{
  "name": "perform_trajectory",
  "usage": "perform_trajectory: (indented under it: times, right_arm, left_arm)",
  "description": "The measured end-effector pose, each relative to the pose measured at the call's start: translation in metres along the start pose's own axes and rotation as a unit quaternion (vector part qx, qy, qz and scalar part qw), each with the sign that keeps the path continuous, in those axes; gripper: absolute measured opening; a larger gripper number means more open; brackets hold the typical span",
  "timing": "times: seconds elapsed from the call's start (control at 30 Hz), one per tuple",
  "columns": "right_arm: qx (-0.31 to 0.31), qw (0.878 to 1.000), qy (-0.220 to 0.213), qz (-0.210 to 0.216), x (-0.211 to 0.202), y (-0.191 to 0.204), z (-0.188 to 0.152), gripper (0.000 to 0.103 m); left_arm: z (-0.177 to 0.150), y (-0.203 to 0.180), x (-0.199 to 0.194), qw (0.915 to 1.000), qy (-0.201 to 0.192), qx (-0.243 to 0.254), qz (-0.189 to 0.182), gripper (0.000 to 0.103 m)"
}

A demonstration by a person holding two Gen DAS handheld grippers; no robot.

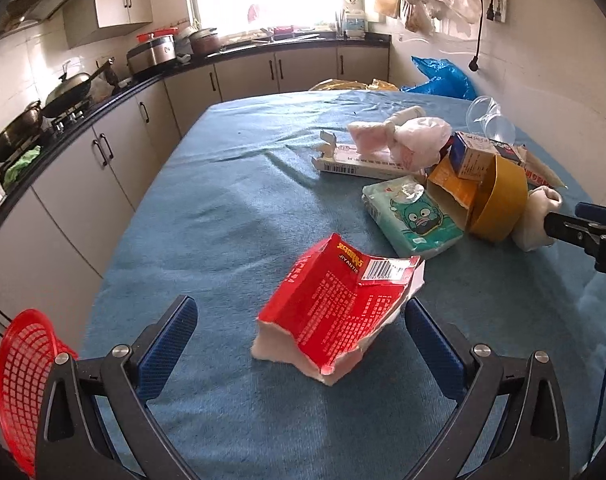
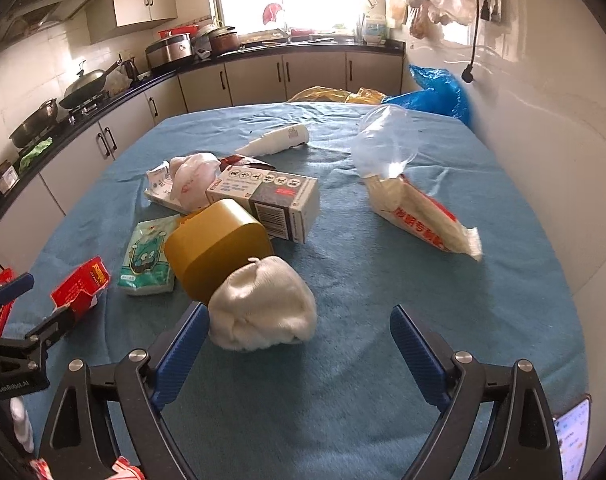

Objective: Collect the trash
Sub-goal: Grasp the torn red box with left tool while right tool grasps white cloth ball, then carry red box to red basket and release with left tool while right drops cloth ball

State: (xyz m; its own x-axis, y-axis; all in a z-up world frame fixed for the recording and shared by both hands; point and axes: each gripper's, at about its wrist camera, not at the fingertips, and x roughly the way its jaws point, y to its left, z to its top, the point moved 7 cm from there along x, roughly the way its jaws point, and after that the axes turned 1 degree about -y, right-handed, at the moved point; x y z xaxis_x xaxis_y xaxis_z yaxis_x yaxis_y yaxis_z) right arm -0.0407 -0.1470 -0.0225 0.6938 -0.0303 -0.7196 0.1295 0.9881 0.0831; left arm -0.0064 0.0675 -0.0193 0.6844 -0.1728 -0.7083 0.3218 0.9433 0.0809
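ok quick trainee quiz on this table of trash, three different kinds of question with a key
1. True or false: the left gripper is shut on the torn red carton.
2. Multiple choice: what lies just ahead of the right gripper? A) clear plastic bottle B) white balled-up sock C) green tissue pack
3. Fill in: the red mesh basket sits at the table's ____ edge in the left wrist view.

Key
1. False: the jaws stand open on either side of the carton, not pressing it.
2. B
3. Left
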Motion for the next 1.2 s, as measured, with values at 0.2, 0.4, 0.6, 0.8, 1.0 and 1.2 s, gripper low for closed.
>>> perform_trajectory:
  times: [0.2,0.4,0.6,0.8,1.0,1.2]
  right_arm:
    - [0.004,1.000,0.004,0.012,0.013,0.006,0.005,0.091]
    - [-0.009,1.000,0.003,0.016,0.017,0.016,0.006,0.077]
    - [-0.017,0.999,0.000,0.027,0.011,0.024,0.004,0.047]
    - [-0.015,0.999,-0.022,0.033,-0.015,0.027,0.002,0.045]
    - [-0.021,0.998,-0.047,0.045,-0.050,0.036,0.003,0.045]
    - [-0.037,0.995,-0.052,0.078,-0.073,0.065,-0.003,0.045]
  left_arm:
    - [-0.002,-0.011,0.006,0.9998,0.009,0.018,0.001,0.099]
    - [-0.006,-0.013,0.010,0.9996,0.026,0.012,-0.007,0.055]
    - [-0.004,-0.012,-0.006,1.0000,0.006,0.000,-0.006,0.051]
    - [-0.003,-0.005,-0.030,0.9998,-0.012,-0.018,0.005,0.051]
    - [-0.006,0.007,-0.061,0.9984,-0.031,-0.046,0.012,0.051]
    - [-0.019,0.030,-0.094,0.9949,-0.048,-0.089,0.006,0.051]
